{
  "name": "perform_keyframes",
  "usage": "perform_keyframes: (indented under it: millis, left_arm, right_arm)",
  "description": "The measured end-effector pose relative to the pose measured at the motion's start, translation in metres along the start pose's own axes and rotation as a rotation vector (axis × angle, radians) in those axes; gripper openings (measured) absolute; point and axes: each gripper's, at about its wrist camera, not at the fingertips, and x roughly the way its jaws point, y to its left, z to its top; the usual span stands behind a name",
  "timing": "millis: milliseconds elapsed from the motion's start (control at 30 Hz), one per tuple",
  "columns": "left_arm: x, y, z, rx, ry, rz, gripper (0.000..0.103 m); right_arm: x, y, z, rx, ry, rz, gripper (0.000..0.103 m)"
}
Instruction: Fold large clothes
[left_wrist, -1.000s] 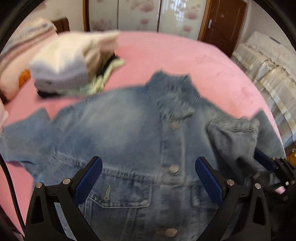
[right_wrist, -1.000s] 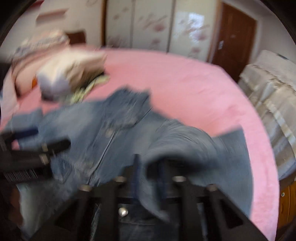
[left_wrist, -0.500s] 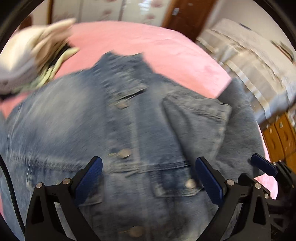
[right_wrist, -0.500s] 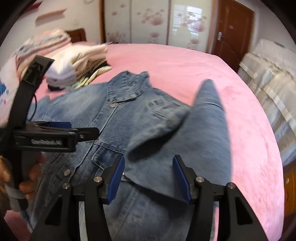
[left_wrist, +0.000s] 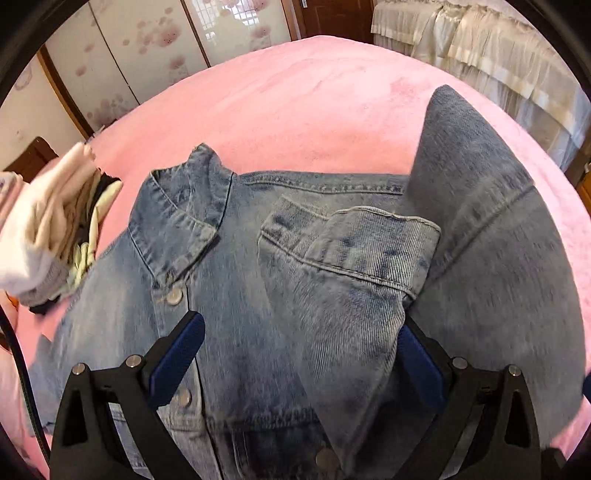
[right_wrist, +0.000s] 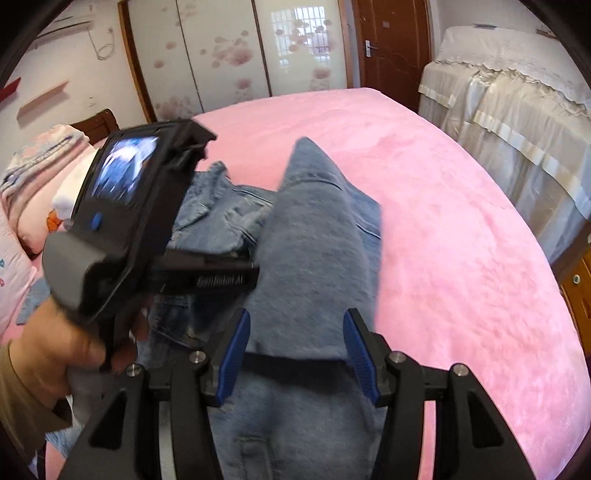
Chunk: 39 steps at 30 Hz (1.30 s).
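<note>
Your left gripper (left_wrist: 301, 354) is closing its jaws around the folded sleeve (left_wrist: 347, 266), pads not yet pressing it. Your right gripper (right_wrist: 295, 354) is standing part open, gripping nothing, over the jacket (right_wrist: 317, 236). The jacket is lying front-up on the pink bed (right_wrist: 461, 221), near the clothes pile (left_wrist: 55, 229).

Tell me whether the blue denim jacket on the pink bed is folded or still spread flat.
Partly folded: the blue denim jacket lies buttoned on the pink bed, with one sleeve turned over its front.
</note>
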Motion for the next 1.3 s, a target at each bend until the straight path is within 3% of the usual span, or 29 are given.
perform_keyframes:
  millis: [33, 67, 100, 167, 300, 500, 567, 600, 633, 667, 733, 933, 1033, 1100, 1300]
  left_arm:
    - [-0.001, 0.0, 0.003, 0.004, -0.004, -0.015, 0.047]
    - [0.0, 0.002, 0.006, 0.001, 0.013, -0.053, 0.022]
    - [0.003, 0.008, 0.008, -0.018, 0.038, -0.083, 0.007]
    - [-0.001, 0.026, 0.009, -0.087, 0.031, -0.147, 0.006]
    - [-0.018, 0.063, 0.012, -0.162, -0.027, -0.178, 0.005]
    - [-0.066, 0.135, 0.027, -0.308, -0.202, -0.25, 0.004]
    - [-0.074, 0.155, 0.029, -0.343, -0.241, -0.252, 0.004]
    - [-0.078, 0.165, 0.029, -0.361, -0.264, -0.259, 0.004]
    - [-0.079, 0.176, 0.027, -0.382, -0.292, -0.267, 0.004]
    - [-0.08, 0.188, 0.021, -0.409, -0.32, -0.281, 0.004]
    - [-0.072, 0.207, 0.007, -0.452, -0.34, -0.306, 0.004]
    - [-0.01, 0.229, -0.076, -0.583, -0.212, -0.294, 0.005]
    - [0.027, 0.232, -0.122, -0.674, -0.074, -0.336, 0.01]
    - [0.033, 0.237, -0.138, -0.712, -0.059, -0.4, 0.013]
    - [0.035, 0.259, -0.137, -0.695, -0.042, -0.59, 0.047]
  right_arm:
    - [0.001, -0.002, -0.002, -0.003, 0.008, -0.017, 0.053]
    - [0.001, -0.005, -0.003, -0.003, 0.013, -0.029, 0.053]
    - [0.002, -0.008, -0.005, -0.002, 0.02, -0.036, 0.053]
    - [0.003, -0.016, -0.011, 0.009, 0.033, -0.034, 0.055]
    - [0.013, -0.027, -0.02, 0.02, 0.066, -0.057, 0.058]
    - [0.05, -0.025, -0.02, 0.004, 0.131, -0.086, 0.058]
    - [0.059, -0.02, -0.015, -0.005, 0.116, -0.108, 0.057]
    - [0.061, -0.018, -0.013, -0.005, 0.101, -0.132, 0.052]
    - [0.063, -0.018, -0.011, 0.002, 0.09, -0.152, 0.036]
    - [0.065, -0.019, -0.009, 0.016, 0.087, -0.155, 0.027]
    - [0.064, -0.02, -0.008, 0.059, 0.071, -0.161, 0.021]
    - [0.07, -0.006, -0.019, -0.022, 0.096, -0.221, 0.021]
    - [0.072, -0.007, -0.024, -0.047, 0.124, -0.243, 0.021]
    - [0.071, -0.009, -0.025, -0.047, 0.139, -0.234, 0.021]
    - [0.05, -0.014, -0.022, -0.039, 0.164, -0.135, 0.032]
